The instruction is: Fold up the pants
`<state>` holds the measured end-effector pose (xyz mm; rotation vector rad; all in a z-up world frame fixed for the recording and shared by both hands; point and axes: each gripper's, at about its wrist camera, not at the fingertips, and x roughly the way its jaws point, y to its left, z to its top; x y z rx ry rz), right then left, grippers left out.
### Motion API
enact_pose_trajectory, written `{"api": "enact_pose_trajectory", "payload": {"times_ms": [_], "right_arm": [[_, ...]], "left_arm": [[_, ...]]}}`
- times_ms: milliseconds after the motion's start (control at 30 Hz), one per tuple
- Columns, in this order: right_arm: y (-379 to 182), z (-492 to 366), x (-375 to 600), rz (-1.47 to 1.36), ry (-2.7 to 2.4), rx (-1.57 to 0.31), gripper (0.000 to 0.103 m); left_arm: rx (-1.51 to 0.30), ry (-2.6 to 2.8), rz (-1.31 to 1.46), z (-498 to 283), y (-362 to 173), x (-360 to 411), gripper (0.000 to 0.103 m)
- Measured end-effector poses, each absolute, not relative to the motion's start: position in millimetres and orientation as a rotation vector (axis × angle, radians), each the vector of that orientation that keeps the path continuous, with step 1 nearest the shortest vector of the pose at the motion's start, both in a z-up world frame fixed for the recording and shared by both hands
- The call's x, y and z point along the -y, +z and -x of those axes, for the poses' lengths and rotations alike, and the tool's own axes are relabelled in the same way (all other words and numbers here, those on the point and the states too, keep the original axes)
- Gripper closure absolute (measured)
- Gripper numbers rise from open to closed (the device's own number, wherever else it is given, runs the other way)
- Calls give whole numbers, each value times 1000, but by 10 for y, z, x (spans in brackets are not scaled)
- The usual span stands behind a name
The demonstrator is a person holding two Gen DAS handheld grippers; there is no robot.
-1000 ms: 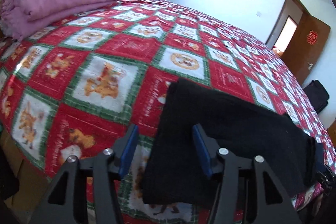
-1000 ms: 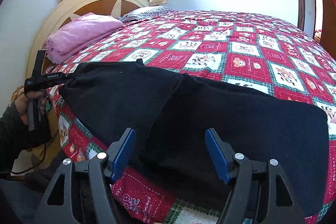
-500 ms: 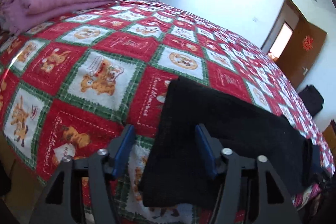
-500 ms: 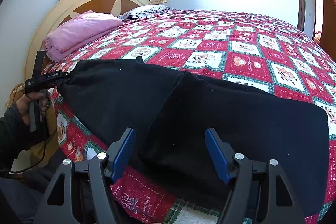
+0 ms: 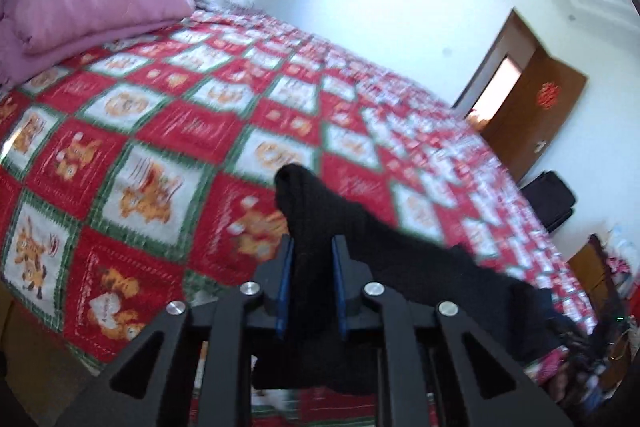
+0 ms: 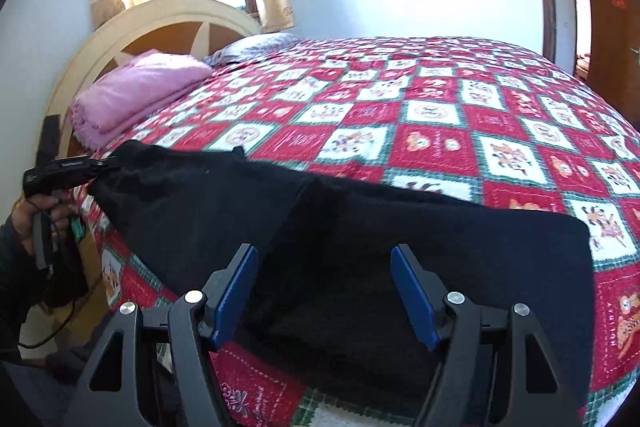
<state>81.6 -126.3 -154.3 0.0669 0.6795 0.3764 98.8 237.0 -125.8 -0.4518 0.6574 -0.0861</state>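
Left tool [image 5: 310,259]: jaws closing, pads pinching a bunched corner of the black pants [image 6: 360,227].
Right tool [image 6: 324,267]: jaws wide apart over the pants, gripping nothing.
Pants: spread along the near edge of the bed's red patchwork quilt [image 6: 460,115], lower frame.
Pink blanket [image 6: 140,87]: folded, upper left by the headboard.
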Motion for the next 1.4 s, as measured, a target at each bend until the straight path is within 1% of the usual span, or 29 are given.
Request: {"api": "enact_pose_trajectory", "payload": {"times_ms": [167, 400, 700, 900, 1133, 1400], "right_arm": [[-1465, -844, 1394, -104, 326, -675, 33], [-1337, -896, 1689, -198, 261, -708, 33], [-1319, -810, 2199, -270, 151, -737, 33], [-1359, -740, 2432, -293, 116, -753, 33], [-1315, -686, 2697, -319, 71, -734, 33], [-1371, -663, 3032, -336, 5, -717, 33]], "left_arm": [[-580, -171, 429, -922, -894, -2110, 85], [-513, -273, 362, -867, -526, -1657, 85], [-458, -393, 303, -876, -207, -1124, 85], [-484, -470, 285, -981, -131, -706, 85], [-549, -566, 236, -1136, -120, -15, 85], [-671, -622, 132, -1323, -290, 779, 85]]}}
